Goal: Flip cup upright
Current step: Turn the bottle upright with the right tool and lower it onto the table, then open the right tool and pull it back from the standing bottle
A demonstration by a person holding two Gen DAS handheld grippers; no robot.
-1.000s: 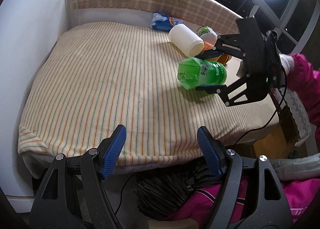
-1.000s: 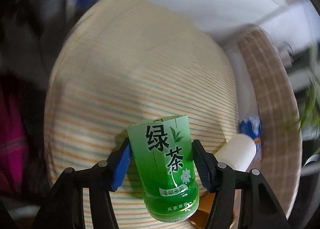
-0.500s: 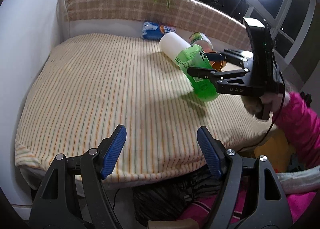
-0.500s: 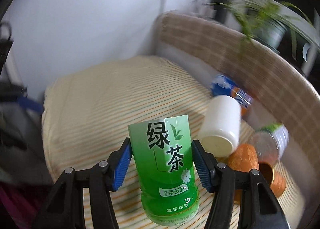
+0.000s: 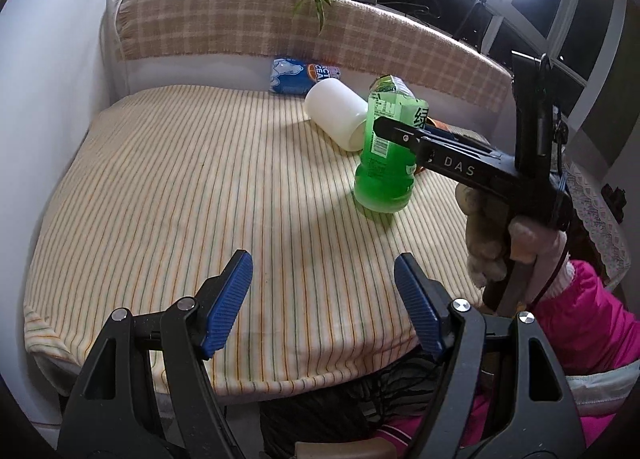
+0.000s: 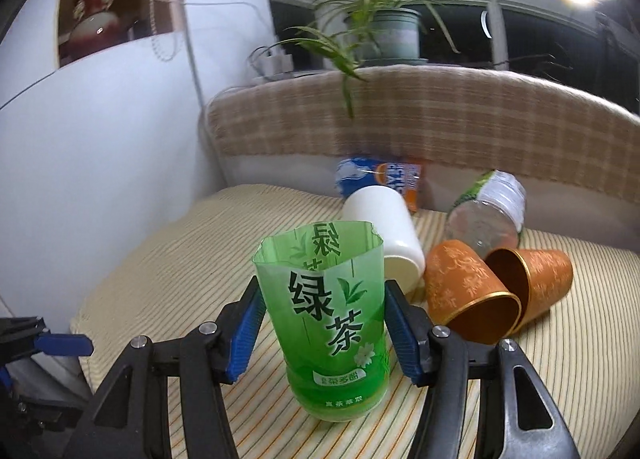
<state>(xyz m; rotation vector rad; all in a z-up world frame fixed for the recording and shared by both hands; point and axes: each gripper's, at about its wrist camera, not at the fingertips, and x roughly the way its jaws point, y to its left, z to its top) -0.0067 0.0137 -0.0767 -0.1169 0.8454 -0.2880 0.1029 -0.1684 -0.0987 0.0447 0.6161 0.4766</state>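
The green cup (image 6: 332, 323), a cut-off green tea bottle with Chinese lettering, stands upright with its open end up and its base on the striped cloth. My right gripper (image 6: 326, 335) is shut on the green cup, a blue pad on each side. In the left wrist view the green cup (image 5: 386, 163) stands right of centre, held by my right gripper (image 5: 390, 131) from the right. My left gripper (image 5: 324, 299) is open and empty over the near edge of the table.
A white cup (image 6: 386, 235), two orange cups (image 6: 468, 299) (image 6: 532, 283), a clear bottle cup (image 6: 488, 211) and a blue packet (image 6: 380, 179) lie on their sides behind the green cup. The striped cloth covers the table (image 5: 180, 187). A checked backrest (image 5: 248, 31) and a plant stand behind.
My right gripper has turned the green cup from lying sideways in the air to upright and brought it down onto the cloth. My left gripper stays open and empty.
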